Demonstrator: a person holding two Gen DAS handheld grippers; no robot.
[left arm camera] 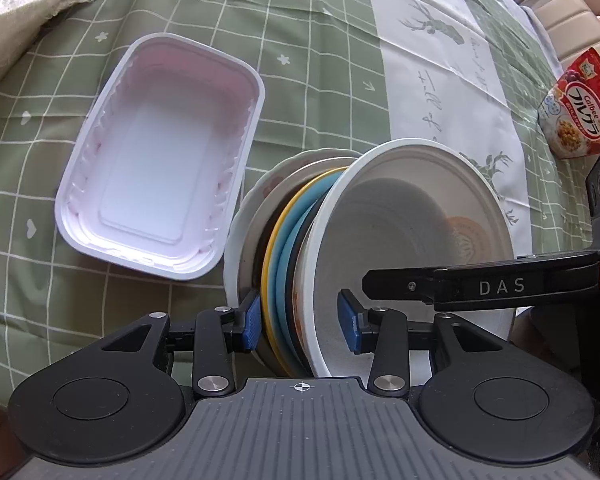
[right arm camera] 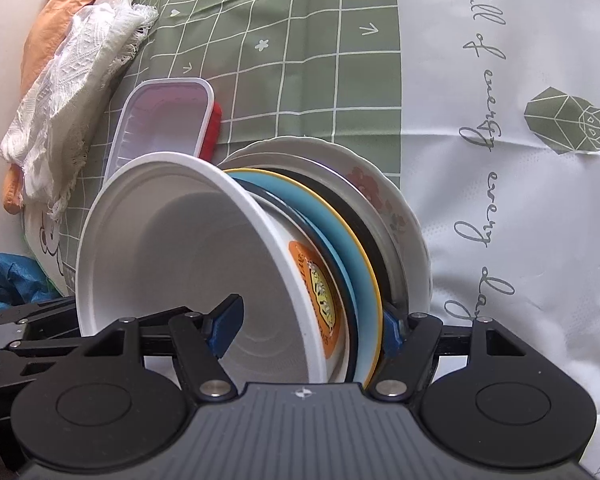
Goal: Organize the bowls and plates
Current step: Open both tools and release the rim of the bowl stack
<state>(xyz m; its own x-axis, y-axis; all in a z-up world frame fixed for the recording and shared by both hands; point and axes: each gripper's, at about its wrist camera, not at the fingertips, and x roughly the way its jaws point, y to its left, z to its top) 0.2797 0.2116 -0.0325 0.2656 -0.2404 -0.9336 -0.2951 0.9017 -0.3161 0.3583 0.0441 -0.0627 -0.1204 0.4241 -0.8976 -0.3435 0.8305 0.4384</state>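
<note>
A stack stands on its edge above the green checked tablecloth (left arm camera: 320,60): a white paper bowl (left arm camera: 420,216) (right arm camera: 172,248), a dark-rimmed bowl with an orange label (right arm camera: 320,280), a blue plate with a yellow rim (left arm camera: 280,240) (right arm camera: 340,240), a dark plate and a white flowered plate (right arm camera: 380,196). My left gripper (left arm camera: 300,320) is shut on the stack, one pad inside the white bowl and the other behind the yellow-rimmed plate. From the opposite side my right gripper (right arm camera: 310,330) clamps the same layers. The dark and flowered plates lie outside both grips.
A white rectangular tray (left arm camera: 160,160) (right arm camera: 168,120) lies beside the stack, on something red (right arm camera: 216,128). A cereal bag (left arm camera: 576,108) sits far right. Lace cloth (right arm camera: 76,92), an orange cloth (right arm camera: 60,8) and a blue bag (right arm camera: 8,280) crowd the table edge.
</note>
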